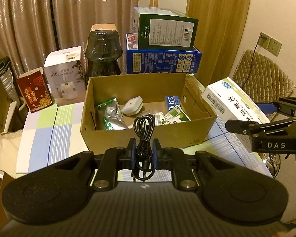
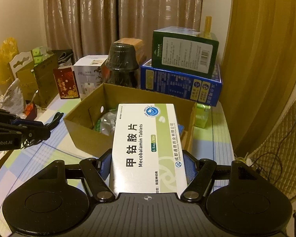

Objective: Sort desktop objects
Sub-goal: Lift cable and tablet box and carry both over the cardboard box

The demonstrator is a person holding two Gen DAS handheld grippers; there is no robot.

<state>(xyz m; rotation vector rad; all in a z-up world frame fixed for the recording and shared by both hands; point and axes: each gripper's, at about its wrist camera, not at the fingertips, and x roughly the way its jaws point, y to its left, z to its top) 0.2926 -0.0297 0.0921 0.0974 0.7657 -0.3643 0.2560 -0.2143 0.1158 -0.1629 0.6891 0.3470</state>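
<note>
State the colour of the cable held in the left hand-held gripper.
Black cable, clearest in the left wrist view.

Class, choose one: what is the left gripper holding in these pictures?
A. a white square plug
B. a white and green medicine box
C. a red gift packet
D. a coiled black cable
D: the left gripper is shut on the coiled black cable, in front of the open cardboard box.

We see a home room: beige curtains [image 1: 69, 19], a checked tablecloth [image 1: 41, 122], wall sockets [image 1: 270, 43], a padded chair [image 1: 264, 75].
</note>
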